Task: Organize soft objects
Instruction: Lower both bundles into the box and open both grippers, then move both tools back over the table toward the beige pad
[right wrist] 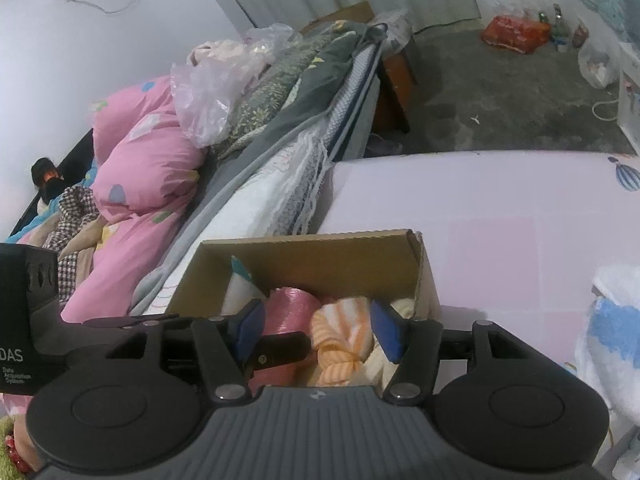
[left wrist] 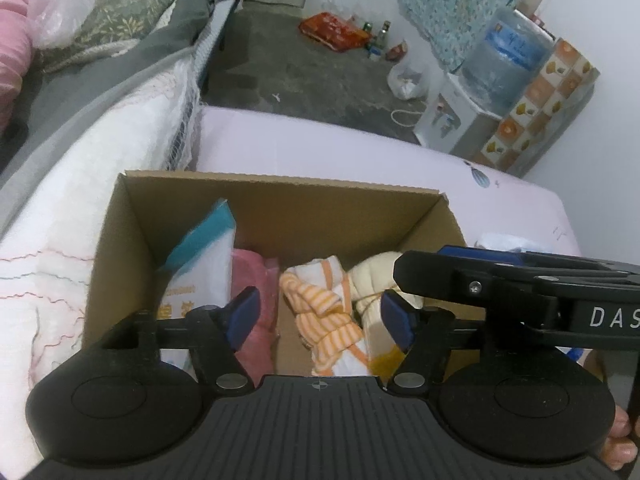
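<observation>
Both grippers (left wrist: 320, 316) (right wrist: 318, 330) hang over cardboard box (left wrist: 280, 200), jaws apart, empty. Orange striped cloth (left wrist: 328, 320) lies inside, beside pink bag (left wrist: 256, 280).

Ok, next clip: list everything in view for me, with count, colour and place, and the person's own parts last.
cardboard box: 1, brown, open, on the pink sheet beside the bed
wipes packet: 1, white and teal, upright at the box's left wall
pink bundle: 1, pink, in the box
striped cloth: 1, orange and white, knotted, mid-box
cream cloth: 1, cream, in the box at right
blue-and-white cloth: 1, on the sheet right of the box
pink duvet: 1, on the bed
water jug: 1, blue, on a white dispenser
red bag: 1, on the floor
left gripper: black, blue pads, jaws open over the box
right gripper: same, jaws open
</observation>
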Available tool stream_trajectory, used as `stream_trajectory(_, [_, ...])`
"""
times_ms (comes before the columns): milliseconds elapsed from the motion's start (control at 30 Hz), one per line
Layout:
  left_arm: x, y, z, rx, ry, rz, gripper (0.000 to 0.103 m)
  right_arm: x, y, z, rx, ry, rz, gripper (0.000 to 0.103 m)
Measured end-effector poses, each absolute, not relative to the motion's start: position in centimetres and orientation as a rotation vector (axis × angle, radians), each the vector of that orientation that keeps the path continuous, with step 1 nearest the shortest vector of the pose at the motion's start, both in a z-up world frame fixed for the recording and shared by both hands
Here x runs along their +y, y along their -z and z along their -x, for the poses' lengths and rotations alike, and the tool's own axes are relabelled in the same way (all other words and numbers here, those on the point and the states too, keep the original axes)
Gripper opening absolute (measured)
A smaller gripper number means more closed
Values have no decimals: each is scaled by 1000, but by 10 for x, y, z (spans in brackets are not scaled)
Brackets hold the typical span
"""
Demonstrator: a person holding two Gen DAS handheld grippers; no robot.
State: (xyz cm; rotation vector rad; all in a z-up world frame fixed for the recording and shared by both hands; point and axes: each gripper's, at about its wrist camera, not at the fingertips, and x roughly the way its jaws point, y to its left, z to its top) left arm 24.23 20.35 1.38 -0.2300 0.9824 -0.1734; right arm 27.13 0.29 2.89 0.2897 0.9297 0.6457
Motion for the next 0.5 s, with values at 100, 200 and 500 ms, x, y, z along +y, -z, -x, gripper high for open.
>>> stream_trajectory(100, [204, -19, -238, 957, 161, 223, 72, 3, -34, -268, 909, -656, -284, 51])
stream_trajectory(200, [204, -25, -233, 944, 147, 223, 72, -1, -42, -265, 886, -683, -306, 51])
stream_trajectory(500, [194, -67, -181, 860, 125, 200, 85, -70, -88, -214, 791, -826, -442, 51])
